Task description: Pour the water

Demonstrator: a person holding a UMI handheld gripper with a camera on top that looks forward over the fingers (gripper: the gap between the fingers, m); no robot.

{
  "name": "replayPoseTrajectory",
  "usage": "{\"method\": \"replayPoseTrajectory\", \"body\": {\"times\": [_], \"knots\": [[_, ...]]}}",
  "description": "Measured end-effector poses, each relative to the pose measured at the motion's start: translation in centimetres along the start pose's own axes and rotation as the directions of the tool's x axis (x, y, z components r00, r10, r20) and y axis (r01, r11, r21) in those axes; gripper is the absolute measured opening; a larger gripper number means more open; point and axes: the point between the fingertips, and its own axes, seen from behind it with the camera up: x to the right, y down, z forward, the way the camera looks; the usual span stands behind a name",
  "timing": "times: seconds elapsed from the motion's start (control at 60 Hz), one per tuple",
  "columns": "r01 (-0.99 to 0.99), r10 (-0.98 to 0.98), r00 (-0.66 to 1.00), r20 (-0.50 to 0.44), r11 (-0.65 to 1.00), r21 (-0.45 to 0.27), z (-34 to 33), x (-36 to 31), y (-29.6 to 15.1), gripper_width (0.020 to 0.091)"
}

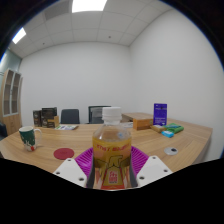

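Tongs (112, 172) clamp a clear bottle (112, 150) with a white cap, both purple pads (84, 158) pressing its sides (the yellow label sits right at pad level). Beyond the fingers stretches a wooden table (190, 140). Ahead to the left stands a green cup (28, 137), with a round magenta coaster (64, 153) nearer the fingers. Ahead to the right are a purple box (160, 113) and some stacked books (171, 129). Dark chairs (70, 116) line the table's far side.
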Motion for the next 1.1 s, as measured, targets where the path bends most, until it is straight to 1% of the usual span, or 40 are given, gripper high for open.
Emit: {"method": "replayPoseTrajectory", "body": {"times": [0.05,0.083,0.1,0.2,0.283,0.333,0.367,0.45,0.583,0.65,0.717,0.75,0.833,0.867,0.917,1.0,1.05,1.1], "knots": [[0.008,-0.007,1.0,-0.022,1.0,0.015,-0.1,0.0,0.0,0.0469],[0.022,-0.021,0.999,-0.026,1.0,0.015,-0.1,-0.2,0.0,0.0459],[0.025,-0.025,0.999,-0.027,1.0,0.015,-0.5,-0.2,-0.2,0.0442],[0.076,-0.075,0.997,-0.033,0.997,0.011,-0.2,-0.8,-0.1,0.0438],[0.143,-0.144,0.989,-0.029,0.99,-0.02,0.0,-1.7,-0.2,0.0439],[0.178,-0.178,0.984,-0.017,0.984,-0.024,0.0,-2.8,-0.6,0.0439],[0.218,-0.219,0.976,-0.018,0.976,-0.021,0.2,-3.4,-1.4,0.0439],[0.36,-0.36,0.933,-0.033,0.933,0.016,0.5,-5.5,-4.5,0.0439],[0.573,-0.571,0.82,-0.043,0.815,0.085,1.9,-11.4,-10.0,0.0438],[0.706,-0.704,0.707,-0.067,0.698,0.118,2.6,-14.7,-12.2,0.0438],[0.829,-0.824,0.556,-0.105,0.542,0.136,3.6,-18.0,-13.7,0.0437],[0.881,-0.877,0.468,-0.114,0.452,0.141,4.2,-19.3,-14.2,0.0437],[0.968,-0.963,0.23,-0.138,0.212,0.135,5.5,-23.3,-13.7,0.0438],[0.984,-0.979,0.144,-0.143,0.127,0.122,5.9,-24.4,-13.1,0.0436],[0.993,-0.993,-0.005,-0.12,-0.019,0.115,6.9,-25.7,-12.5,0.0436],[0.961,-0.96,-0.242,-0.139,-0.257,0.104,7.6,-27.2,-11.2,0.0438],[0.914,-0.909,-0.373,-0.187,-0.395,0.094,7.5,-28.1,-11.0,0.0438],[0.862,-0.852,-0.471,-0.228,-0.5,0.087,7.3,-28.8,-10.6,0.0439]]}}
